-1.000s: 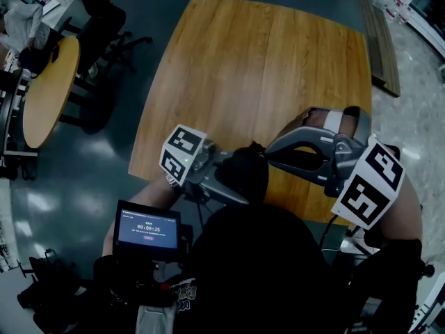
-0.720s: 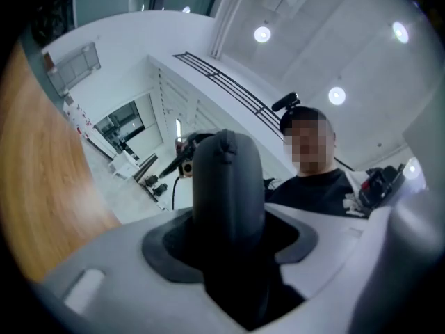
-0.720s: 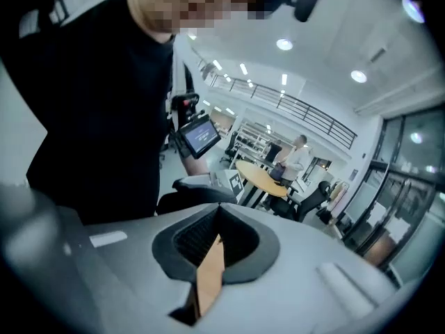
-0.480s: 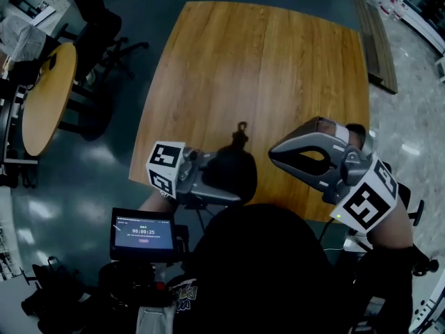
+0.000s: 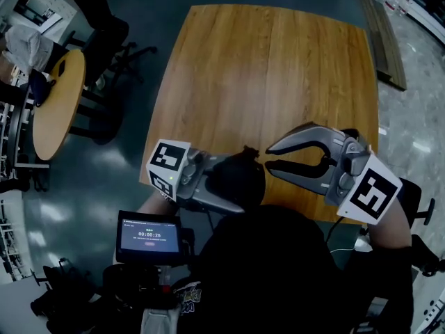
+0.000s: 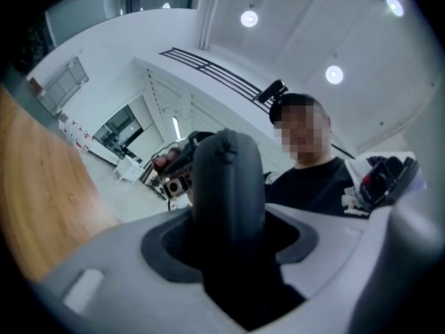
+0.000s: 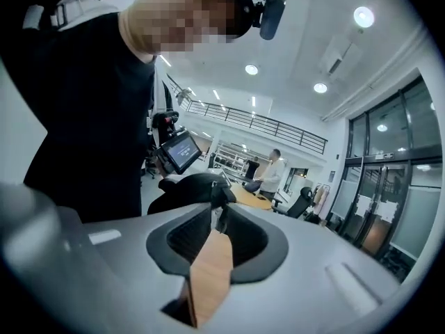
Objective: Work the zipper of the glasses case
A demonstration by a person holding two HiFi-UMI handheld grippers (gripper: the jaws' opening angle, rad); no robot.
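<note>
Right claw (image 5: 268, 157) just opened; glasses case (image 5: 240, 178) at tips.

The glasses case (image 5: 238, 174) is held between the left gripper's (image 5: 247, 186) jaws, above the counter's (image 5: 271, 68) near edge. A round table (image 5: 59, 103) stands beyond the counter's left edge.

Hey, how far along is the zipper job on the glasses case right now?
Done: the glasses case is clamped in the left gripper, held off the table. In hand: the right gripper sits by the zipper pull; its jaws have just been opening and press on nothing. Left: how far the zipper has run cannot be seen, so the zipping itself may remain.
</note>
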